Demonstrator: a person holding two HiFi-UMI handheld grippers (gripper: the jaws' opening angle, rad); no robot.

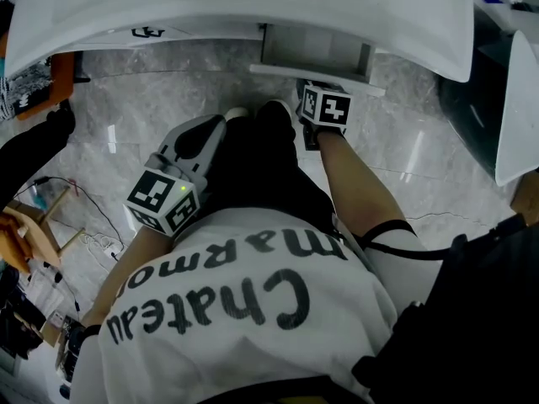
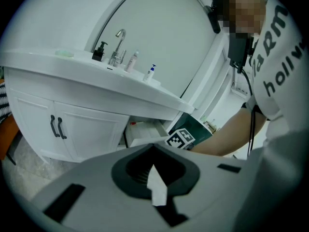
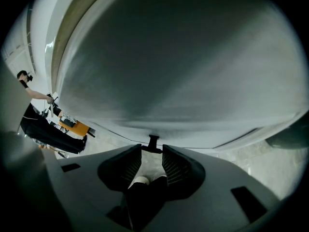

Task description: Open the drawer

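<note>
The drawer (image 1: 313, 53) under the vanity counter stands partly out. My right gripper (image 3: 152, 154) pinches its small black handle (image 3: 153, 141). My left gripper (image 2: 154, 149) is closed, empty. I expect a rigid, light slide; that handle is the only good hold.

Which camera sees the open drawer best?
The head view: it looks down into the drawer, pulled out from under the counter. The left gripper view shows it small and partly hidden, from the side. The right gripper view sees only its white front up close, with the black handle between the right hand-held gripper's jaws.
</note>
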